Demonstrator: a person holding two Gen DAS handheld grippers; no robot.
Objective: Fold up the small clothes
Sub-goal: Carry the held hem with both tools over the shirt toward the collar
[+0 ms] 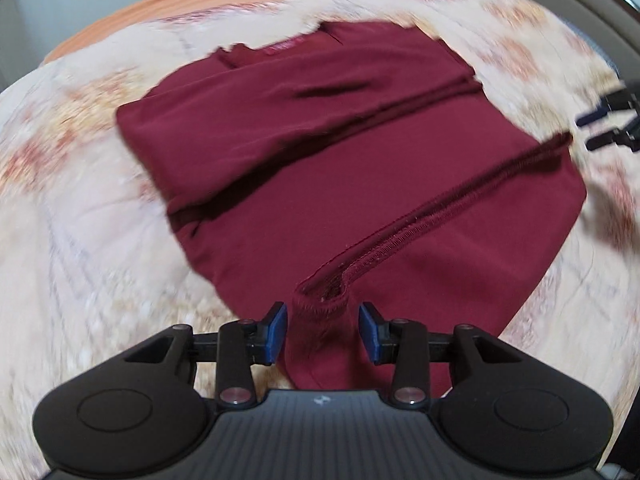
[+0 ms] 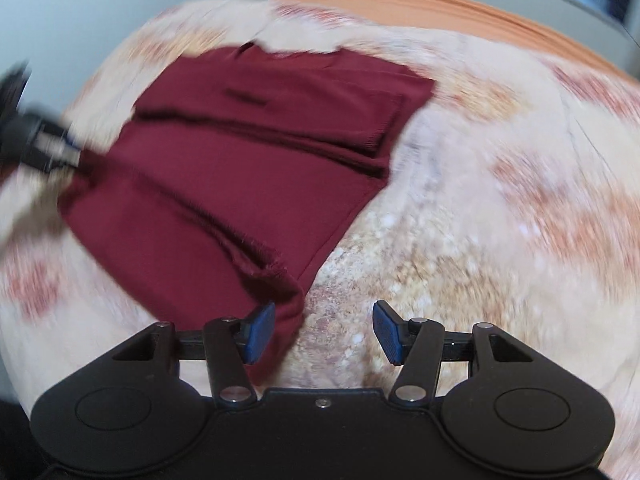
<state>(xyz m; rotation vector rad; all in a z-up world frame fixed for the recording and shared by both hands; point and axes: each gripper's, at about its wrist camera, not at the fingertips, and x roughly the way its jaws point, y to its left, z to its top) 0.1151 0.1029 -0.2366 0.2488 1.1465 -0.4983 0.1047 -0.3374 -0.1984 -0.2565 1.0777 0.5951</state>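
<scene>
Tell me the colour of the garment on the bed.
Dark maroon garment, plain, with no print; the left wrist view shows it best.

1. The maroon garment (image 1: 340, 152) I'm working over is soft matt knit cloth with a ribbed, stitched hem.
2. The blanket (image 1: 80, 240) under it looks fuzzy and plush, cream with a reddish pattern.
3. My left gripper (image 1: 323, 334) is matt black plastic with shiny metal pivot pins.
4. Its pads (image 1: 278, 332) look like ridged blue rubber.
</scene>
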